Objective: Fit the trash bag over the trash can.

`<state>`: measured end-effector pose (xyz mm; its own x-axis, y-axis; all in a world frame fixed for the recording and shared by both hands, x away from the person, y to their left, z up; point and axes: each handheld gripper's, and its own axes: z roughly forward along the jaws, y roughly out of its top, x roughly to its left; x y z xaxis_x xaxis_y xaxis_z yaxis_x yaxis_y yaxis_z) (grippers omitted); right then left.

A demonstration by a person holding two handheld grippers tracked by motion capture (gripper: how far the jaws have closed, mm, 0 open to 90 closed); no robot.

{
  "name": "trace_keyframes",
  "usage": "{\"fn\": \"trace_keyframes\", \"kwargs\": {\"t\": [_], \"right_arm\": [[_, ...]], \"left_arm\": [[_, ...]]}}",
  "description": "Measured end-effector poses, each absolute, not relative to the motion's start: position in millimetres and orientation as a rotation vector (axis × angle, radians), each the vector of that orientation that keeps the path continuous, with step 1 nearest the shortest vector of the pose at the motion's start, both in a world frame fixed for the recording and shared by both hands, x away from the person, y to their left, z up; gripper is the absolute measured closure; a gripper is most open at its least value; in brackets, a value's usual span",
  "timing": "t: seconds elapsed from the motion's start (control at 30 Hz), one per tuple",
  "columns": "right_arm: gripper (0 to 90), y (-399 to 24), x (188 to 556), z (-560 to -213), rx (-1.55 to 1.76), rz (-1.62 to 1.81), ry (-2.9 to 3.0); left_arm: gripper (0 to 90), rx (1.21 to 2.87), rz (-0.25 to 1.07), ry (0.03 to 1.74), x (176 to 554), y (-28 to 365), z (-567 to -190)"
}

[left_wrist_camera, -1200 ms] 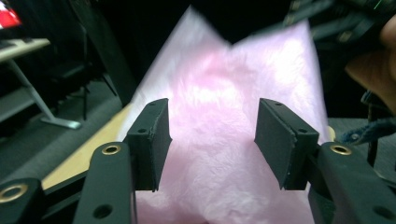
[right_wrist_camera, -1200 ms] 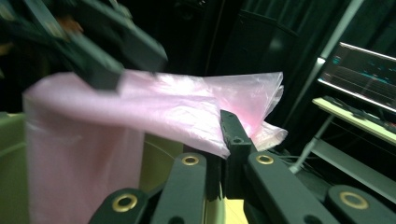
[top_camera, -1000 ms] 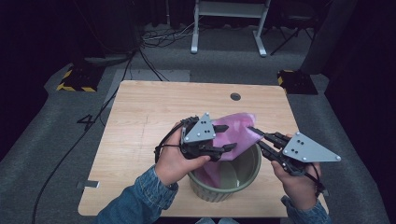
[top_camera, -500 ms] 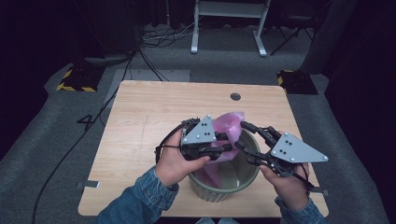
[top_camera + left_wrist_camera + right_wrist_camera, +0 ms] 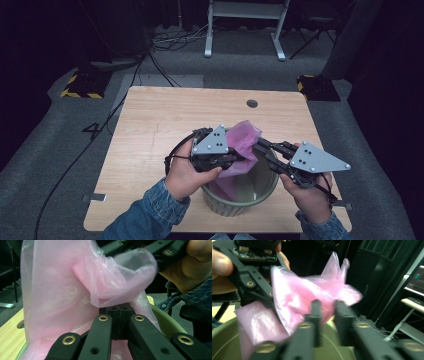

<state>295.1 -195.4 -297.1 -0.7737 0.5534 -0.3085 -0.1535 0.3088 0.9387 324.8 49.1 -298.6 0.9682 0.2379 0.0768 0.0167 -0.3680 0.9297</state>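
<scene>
We find the left gripper (image 5: 235, 157) closed on the pink plastic bag (image 5: 242, 142), having just shut. The right gripper (image 5: 260, 145) has just closed beside the bag, above the green bin (image 5: 240, 200) on the bench (image 5: 150, 125).

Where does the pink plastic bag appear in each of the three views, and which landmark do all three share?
High view: pink plastic bag at centre, between both grippers, above the green bin.
Left gripper view: bag across the left and centre, above the jaws.
Right gripper view: bag at centre, beyond the jaws.
Shared landmark: the green bin's rim.
</scene>
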Motion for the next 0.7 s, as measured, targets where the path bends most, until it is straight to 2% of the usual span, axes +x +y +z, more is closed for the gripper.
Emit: {"fn": "trace_keyframes", "kwargs": {"t": [0.03,0.33,0.7], "right_arm": [[90.0,-197.9,295.7,-297.3,0.371,1.510,1.986],[90.0,-214.6,293.7,-304.4,0.427,1.479,2.015],[90.0,-236.9,274.7,-318.2,0.468,1.480,2.041]], "left_arm": [[90.0,1.936,0.237,0.187,324.9,50.3,-298.4],[90.0,1.915,0.314,0.266,326.9,71.2,-299.5],[90.0,1.911,0.398,0.321,328.2,78.1,-303.7]]}}
